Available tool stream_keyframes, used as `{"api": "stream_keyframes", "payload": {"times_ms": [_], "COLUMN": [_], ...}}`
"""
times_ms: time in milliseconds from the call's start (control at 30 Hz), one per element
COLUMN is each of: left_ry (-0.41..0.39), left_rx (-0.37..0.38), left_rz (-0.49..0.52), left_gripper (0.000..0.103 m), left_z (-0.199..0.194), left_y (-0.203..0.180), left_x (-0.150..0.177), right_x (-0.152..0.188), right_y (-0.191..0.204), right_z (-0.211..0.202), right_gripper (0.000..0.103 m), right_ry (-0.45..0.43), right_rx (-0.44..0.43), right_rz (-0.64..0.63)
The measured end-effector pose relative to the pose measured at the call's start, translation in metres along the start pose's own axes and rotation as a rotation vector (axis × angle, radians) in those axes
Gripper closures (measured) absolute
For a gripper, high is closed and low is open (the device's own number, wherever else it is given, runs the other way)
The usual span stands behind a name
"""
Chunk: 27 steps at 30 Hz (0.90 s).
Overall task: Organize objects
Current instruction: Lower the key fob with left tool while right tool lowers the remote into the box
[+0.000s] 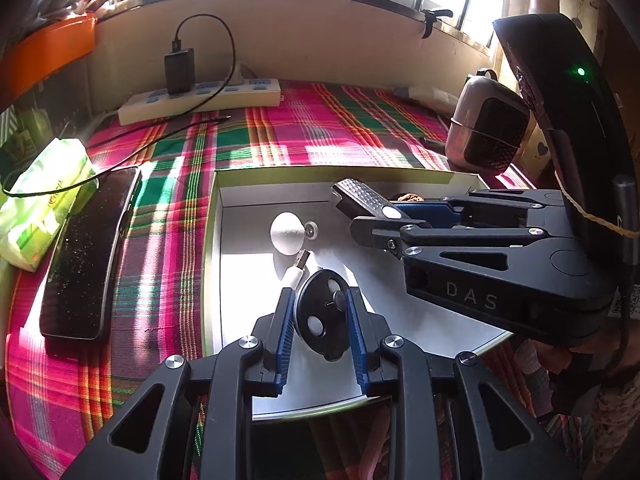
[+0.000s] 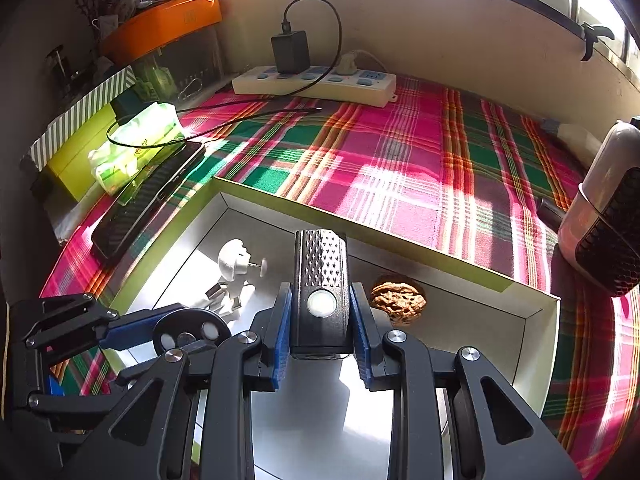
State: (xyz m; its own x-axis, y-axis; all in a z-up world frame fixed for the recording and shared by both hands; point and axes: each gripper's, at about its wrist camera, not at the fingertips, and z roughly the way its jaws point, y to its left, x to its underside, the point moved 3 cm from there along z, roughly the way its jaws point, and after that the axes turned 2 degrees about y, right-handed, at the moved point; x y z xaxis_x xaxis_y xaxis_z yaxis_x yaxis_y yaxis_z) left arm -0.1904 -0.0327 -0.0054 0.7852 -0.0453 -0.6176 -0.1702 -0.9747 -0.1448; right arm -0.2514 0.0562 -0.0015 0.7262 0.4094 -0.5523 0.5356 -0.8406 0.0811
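A shallow white box with a green rim (image 1: 212, 216) (image 2: 280, 200) lies on the plaid cloth. My left gripper (image 1: 320, 300) is shut on a black round disc (image 1: 320, 320) with white spots, held just above the box floor; from the right wrist that disc (image 2: 188, 330) shows at lower left. My right gripper (image 2: 322, 300) is shut on a black rectangular light (image 2: 320, 280) with a round white button, over the box; the left wrist view shows the light (image 1: 360, 196) at the box's far right. In the box lie a white suction cup (image 1: 288, 232) (image 2: 236, 262), a white USB plug (image 1: 298, 266) and a walnut (image 2: 398, 300).
A black phone (image 1: 88, 256) (image 2: 148, 200) and a green tissue pack (image 1: 44, 196) (image 2: 136, 144) lie left of the box. A power strip (image 1: 200, 100) (image 2: 316, 82) with a black charger and cable sits by the wall. A small heater (image 1: 488, 128) (image 2: 608, 224) stands at the right.
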Motion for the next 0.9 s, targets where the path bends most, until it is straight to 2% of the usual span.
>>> {"api": "stream_keyframes", "payload": {"times_ms": [400,900], "left_ry": [0.006,0.003], "left_rx": [-0.047,-0.048], "left_rz": [0.011,0.017], "left_gripper": [0.080,0.079], "left_z": [-0.001,-0.001], "left_y": [0.002,0.003], "left_x": [0.000,0.001], "right_x": [-0.003,-0.005], "right_y": [0.005,0.011], "right_z": [0.010,0.014], "right_gripper": [0.075,0.075], "right_ry": [0.020,0.029], "right_rx": [-0.023,-0.023], "right_rz": [-0.016,-0.025]}}
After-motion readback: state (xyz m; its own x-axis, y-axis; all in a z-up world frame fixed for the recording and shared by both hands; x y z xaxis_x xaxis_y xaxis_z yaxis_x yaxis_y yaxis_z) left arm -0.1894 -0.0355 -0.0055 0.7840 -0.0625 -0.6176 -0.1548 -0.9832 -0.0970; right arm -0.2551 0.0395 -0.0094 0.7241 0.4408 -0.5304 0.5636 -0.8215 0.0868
